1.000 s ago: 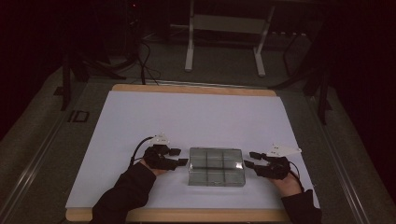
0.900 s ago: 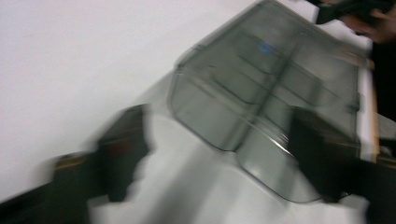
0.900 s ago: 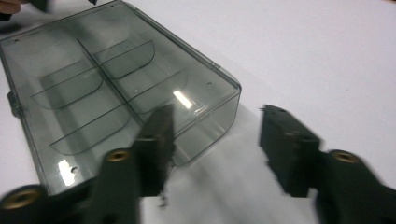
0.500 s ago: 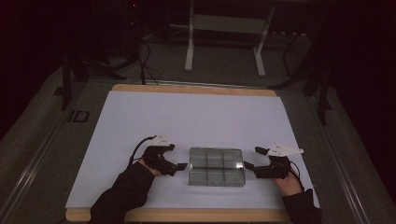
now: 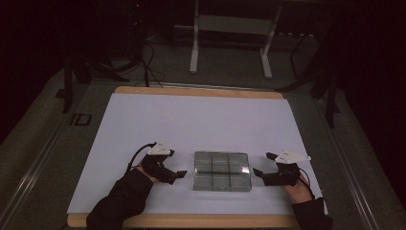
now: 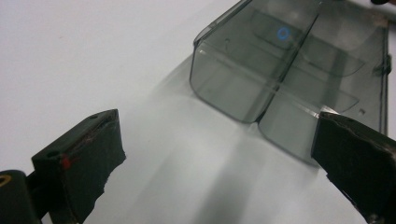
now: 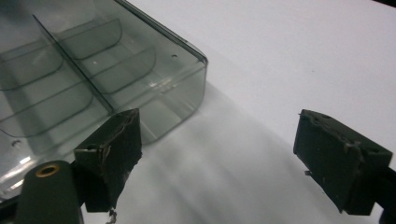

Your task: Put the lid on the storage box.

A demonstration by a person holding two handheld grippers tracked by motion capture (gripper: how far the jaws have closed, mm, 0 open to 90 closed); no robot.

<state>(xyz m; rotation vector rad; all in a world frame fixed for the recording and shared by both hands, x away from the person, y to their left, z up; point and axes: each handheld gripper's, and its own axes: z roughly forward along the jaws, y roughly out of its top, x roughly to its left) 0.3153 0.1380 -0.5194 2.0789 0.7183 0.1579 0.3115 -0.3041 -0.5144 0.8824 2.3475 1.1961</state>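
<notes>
Two grippers flanking clear plastic compartment box (image 5: 222, 171), sitting near front-centre of white-covered bench (image 5: 201, 120). Left gripper (image 5: 181, 174) lying just beside box's left wall, jaws spread, nothing between them. Right gripper (image 5: 258, 172) mirroring it at right wall, jaws likewise apart, empty. Neither touching box. Symmetric placement suggesting two-sided hold being set up: box wide, walls slick, one-sided pinch likely tipping it. Compartments looking empty. Both hands resting low on bench, likely for steadiness.
</notes>
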